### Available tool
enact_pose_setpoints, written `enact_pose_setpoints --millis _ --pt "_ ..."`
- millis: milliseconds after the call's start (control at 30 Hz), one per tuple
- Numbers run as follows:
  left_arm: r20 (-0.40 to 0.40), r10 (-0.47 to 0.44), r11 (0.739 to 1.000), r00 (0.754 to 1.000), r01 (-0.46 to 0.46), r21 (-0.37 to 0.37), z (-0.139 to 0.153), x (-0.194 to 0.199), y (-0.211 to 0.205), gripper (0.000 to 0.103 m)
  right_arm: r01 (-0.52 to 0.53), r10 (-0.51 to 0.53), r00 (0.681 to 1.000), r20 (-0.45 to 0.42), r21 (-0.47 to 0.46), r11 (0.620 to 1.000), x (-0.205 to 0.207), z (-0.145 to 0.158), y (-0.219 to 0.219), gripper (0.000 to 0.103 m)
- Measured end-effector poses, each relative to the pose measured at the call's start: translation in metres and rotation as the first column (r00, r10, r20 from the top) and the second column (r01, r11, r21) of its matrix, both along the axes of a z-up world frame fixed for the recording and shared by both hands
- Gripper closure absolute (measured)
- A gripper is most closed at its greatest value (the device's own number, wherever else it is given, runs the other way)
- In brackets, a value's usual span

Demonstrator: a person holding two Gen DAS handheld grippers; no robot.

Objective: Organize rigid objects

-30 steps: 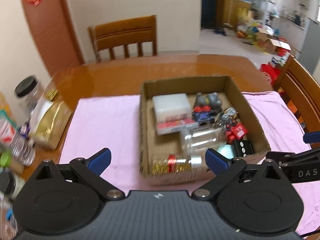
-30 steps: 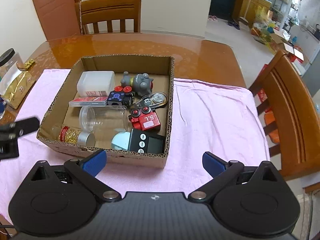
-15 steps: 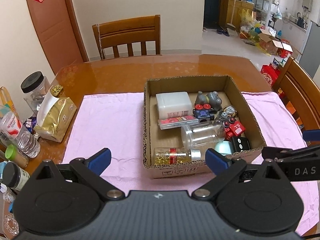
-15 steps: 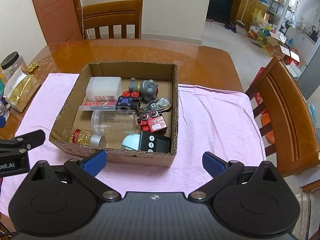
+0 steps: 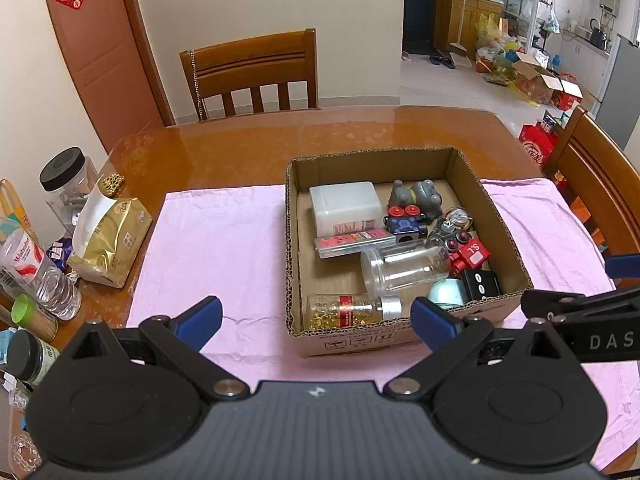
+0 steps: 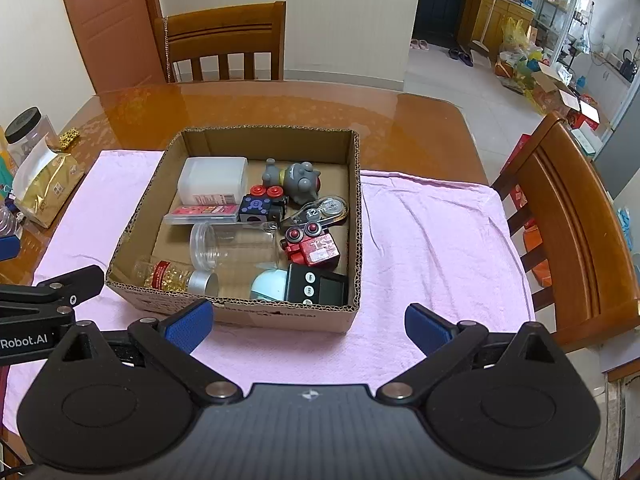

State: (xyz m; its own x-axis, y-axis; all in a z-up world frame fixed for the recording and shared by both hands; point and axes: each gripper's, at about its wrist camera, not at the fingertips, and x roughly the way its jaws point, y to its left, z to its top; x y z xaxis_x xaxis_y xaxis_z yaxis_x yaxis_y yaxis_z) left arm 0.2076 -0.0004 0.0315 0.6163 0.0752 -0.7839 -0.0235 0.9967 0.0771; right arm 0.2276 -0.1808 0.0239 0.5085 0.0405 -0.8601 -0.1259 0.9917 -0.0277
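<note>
So both grippers hang empty over the pink cloth (image 6: pixel 432 240), left gripper (image 5: pixel 316 320) and right gripper (image 6: pixel 306 322) each with jaws spread wide, and the box (image 6: pixel 240 312) sits right in front of them. The gold bottle (image 5: pixel 352 310) lies on its side just behind the box's near wall, long axis running left-right, so crosswise to the left jaws. Looks nearer the left one, I'd guess; the clear jar (image 5: pixel 404 266) lies behind it.

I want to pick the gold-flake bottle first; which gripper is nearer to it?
Left. The left gripper sits just before the gold-flake bottle; the right gripper sits further right.
</note>
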Motion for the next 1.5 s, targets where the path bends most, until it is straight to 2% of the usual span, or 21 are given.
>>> enact_pose_setpoints --millis 1500 --pt "-0.042 0.006 1.0 0.999 -0.006 -0.005 -0.0003 0.0011 -0.0035 0.003 0.014 -0.014 1.0 0.026 -0.005 1.0 -0.0006 0.0035 -0.0027 0.0"
